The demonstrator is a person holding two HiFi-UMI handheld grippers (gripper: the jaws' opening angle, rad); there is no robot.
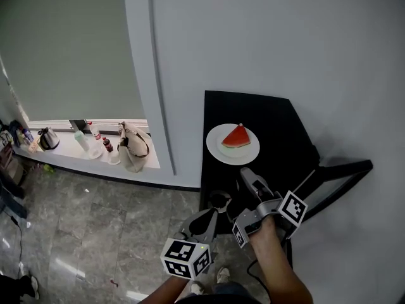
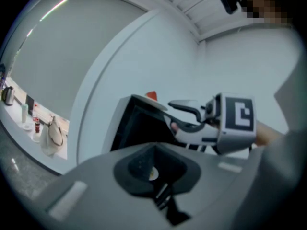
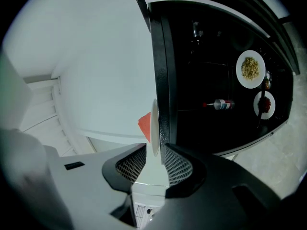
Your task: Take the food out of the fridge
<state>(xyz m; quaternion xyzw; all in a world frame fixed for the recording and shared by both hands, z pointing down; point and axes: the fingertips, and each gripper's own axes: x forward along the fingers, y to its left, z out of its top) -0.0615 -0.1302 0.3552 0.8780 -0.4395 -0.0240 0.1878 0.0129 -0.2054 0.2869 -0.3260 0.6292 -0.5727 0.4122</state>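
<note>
The black fridge top (image 1: 272, 116) met the white wall at its far side and lay bare behind and right of its one white plate (image 1: 221, 151). That plate sat close to the left edge and bore one watermelon slice (image 1: 236, 136). Inside the open fridge I counted a plate of yellowish food (image 3: 251, 69), a plate with something red (image 3: 264, 104) and one bottle (image 3: 219, 104) on its side. My right tongs (image 3: 153, 150) stood apart, the white plate's rim between the pads with neither pressing it; my left tongs (image 1: 212, 215) stayed low beside them, closed and empty.
</note>
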